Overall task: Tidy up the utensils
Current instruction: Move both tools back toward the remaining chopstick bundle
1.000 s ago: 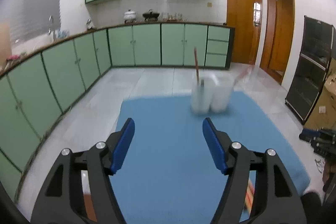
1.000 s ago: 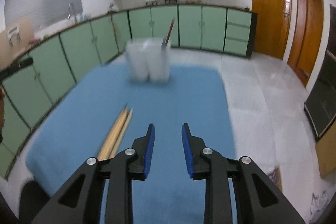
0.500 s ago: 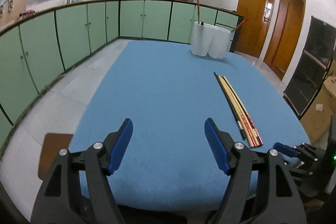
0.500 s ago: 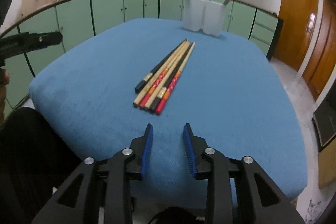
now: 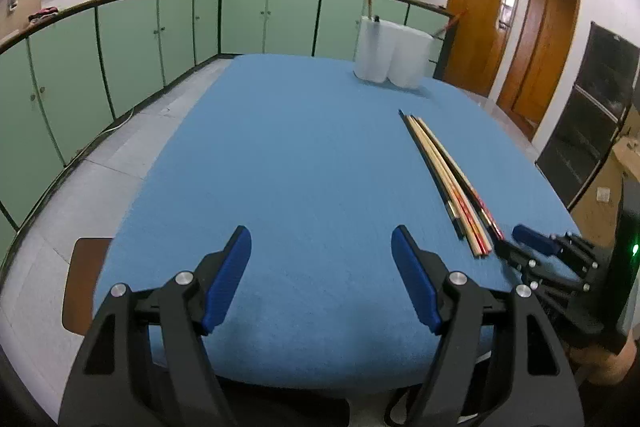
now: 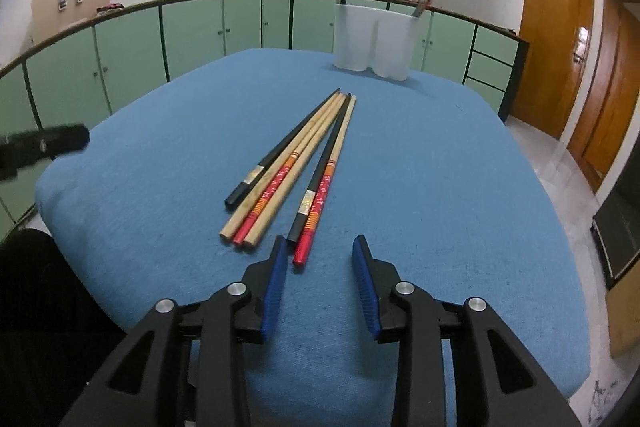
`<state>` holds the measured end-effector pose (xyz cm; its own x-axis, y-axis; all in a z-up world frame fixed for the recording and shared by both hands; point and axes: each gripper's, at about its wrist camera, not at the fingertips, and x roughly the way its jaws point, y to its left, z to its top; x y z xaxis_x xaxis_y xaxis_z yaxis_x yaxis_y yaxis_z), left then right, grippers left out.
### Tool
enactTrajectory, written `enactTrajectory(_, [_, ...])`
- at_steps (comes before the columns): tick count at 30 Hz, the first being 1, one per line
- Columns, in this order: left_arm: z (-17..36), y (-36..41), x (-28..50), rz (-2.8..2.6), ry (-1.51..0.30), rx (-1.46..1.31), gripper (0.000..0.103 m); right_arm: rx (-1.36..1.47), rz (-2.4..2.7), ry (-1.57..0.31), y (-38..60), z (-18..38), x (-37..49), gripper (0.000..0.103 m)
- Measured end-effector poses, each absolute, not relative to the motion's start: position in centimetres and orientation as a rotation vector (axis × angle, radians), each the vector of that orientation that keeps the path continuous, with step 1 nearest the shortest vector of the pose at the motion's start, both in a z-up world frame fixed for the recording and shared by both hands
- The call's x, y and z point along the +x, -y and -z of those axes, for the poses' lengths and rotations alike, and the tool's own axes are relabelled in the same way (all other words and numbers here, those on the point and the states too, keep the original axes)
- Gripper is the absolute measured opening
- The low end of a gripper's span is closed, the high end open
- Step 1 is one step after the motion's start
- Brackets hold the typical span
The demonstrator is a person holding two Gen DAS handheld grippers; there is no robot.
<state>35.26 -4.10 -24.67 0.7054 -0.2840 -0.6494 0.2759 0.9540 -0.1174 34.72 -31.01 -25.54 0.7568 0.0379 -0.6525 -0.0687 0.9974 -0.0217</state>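
Several chopsticks (image 6: pixel 298 167) lie side by side on the blue table (image 6: pixel 440 187), some black, some wooden with red ends; they also show in the left wrist view (image 5: pixel 448 179). A white two-cup holder (image 6: pixel 374 41) stands at the far edge with a chopstick in each cup; it also shows in the left wrist view (image 5: pixel 390 53). My right gripper (image 6: pixel 320 259) is open and empty, its left finger just beside the near ends of the two rightmost chopsticks. My left gripper (image 5: pixel 320 255) is wide open and empty over the near left of the table.
Green kitchen cabinets (image 5: pixel 120 39) run along the left and back walls. Wooden doors (image 6: pixel 560 55) stand at the right. A brown stool (image 5: pixel 80 283) sits by the table's near left corner. The right gripper shows at the table's right edge in the left wrist view (image 5: pixel 532 247).
Both grippers pulled back from near the holder to the table's near edge. My right gripper opened wider and came up to the chopsticks' near ends. Two chopsticks now lie slightly apart from the others.
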Motion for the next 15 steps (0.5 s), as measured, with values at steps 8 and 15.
enactTrajectory(8, [25.5,5.3,35.3,0.336,-0.742,0.001,0.071,-0.034,-0.049,-0.698,31.7,25.7,34.3,0.033])
enactTrajectory(15, [26.2,6.5,35.1,0.355,-0.755,0.026,0.071,-0.043,-0.043,-0.693,32.2,25.8,34.4,0.033])
